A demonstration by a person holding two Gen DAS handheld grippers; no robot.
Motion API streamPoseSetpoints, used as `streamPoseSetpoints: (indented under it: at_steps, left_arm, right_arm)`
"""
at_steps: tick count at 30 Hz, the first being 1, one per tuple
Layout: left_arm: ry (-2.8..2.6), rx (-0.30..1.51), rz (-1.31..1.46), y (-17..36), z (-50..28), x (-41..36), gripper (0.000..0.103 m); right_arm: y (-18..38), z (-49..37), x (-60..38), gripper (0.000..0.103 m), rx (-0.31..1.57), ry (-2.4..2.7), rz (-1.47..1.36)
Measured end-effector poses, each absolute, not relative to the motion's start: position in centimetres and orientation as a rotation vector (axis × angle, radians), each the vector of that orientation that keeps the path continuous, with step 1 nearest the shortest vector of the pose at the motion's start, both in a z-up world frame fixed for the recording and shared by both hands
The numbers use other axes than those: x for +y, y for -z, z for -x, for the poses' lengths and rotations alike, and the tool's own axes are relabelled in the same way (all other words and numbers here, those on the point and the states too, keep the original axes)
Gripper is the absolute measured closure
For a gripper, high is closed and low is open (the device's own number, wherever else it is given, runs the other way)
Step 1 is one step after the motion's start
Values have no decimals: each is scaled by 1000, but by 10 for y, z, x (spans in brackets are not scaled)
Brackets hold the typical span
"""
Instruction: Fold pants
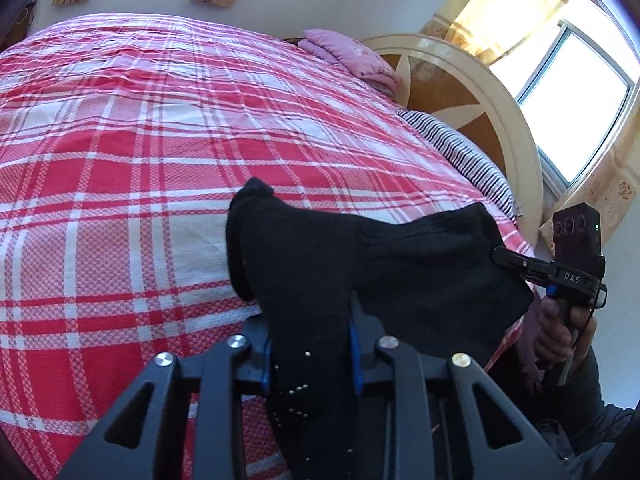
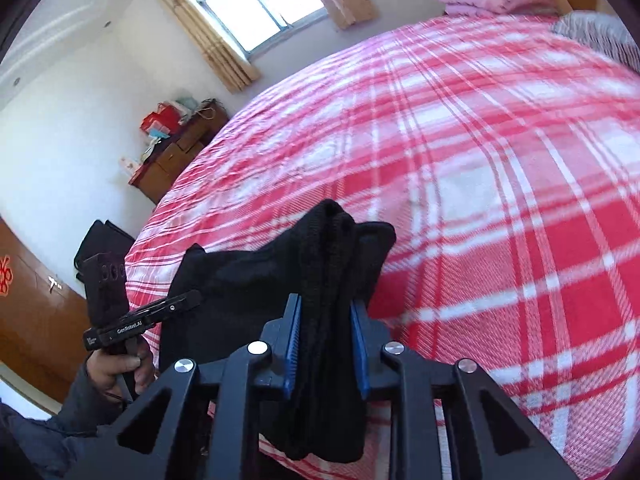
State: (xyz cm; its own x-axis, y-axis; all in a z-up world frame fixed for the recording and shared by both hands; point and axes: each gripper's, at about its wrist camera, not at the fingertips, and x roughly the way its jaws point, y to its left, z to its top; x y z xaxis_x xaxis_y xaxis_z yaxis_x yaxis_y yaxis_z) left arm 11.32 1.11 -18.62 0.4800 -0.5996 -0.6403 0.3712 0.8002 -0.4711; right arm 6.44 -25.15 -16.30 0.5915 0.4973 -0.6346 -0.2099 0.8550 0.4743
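Note:
Black pants (image 1: 320, 264) hang between my two grippers above the near edge of a bed with a red and white plaid cover (image 1: 160, 140). My left gripper (image 1: 310, 344) is shut on one bunched end of the pants, which has small metal studs. My right gripper (image 2: 326, 340) is shut on the other bunched end of the pants (image 2: 332, 272). The right gripper also shows in the left wrist view (image 1: 504, 258), clamped on the cloth at the right. The left gripper shows in the right wrist view (image 2: 192, 298) at the left, its tips at the cloth.
A folded pink quilt (image 1: 348, 54) and a striped pillow (image 1: 460, 152) lie by the round headboard (image 1: 480, 92). A wooden dresser (image 2: 176, 152) with boxes stands beyond the bed's far side. A black bag (image 2: 100, 240) sits by the wall. Windows with curtains (image 2: 260, 4) are behind.

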Motion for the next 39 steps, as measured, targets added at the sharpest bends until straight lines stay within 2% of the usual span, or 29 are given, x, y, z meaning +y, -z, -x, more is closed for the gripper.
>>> streamPoseSetpoints:
  at_steps: [6,13,18,23,24,26,27,28,30,32,34,39]
  left_arm:
    - [561,821,317,157,-112,44,77]
    - [376,708,299,125,-112,118,77]
    - [227,667,282,129,-115,164,77]
    - [141,715,329,162,-128,195,77]
    - [128,734,330,171,-132,196,74]
    - [91,756,342,187,-136,200,47]
    - [66,758,351,190,-137,201,42]
    - [63,749,361,191,-136,202,41]
    - [60,750,329,190,-136,199,38]
    - [46,759,283,189,-139,194,27]
    - [22,759,252,186,-135,188,24]
    - [-80,759,206,178,-129,189,12]
  right_arm:
    - [127,-93,-214,80,805,-493,-266]
    - [110,-172,-126,80,821,-632,-170]
    - [125,-225,-52,80,843,-709,-110]
    - [167,-260,-11,80,907,-686,-88]
    - [174,-265,-10,79,913,-662,-84]
    - [194,-276,-16,74,954,-620,-127]
    - [202,-282,-23,61,987,-607,-166]
    - [208,-284,-29,46,1003,-596,-193]
    - [213,-284,-42,46,999,-609,-245]
    - [211,-278,-43,46,986,-595,-207]
    - [205,-270,-44,41,961,-555,-144]
    - [191,-251,-58,41,881,-457,-64]
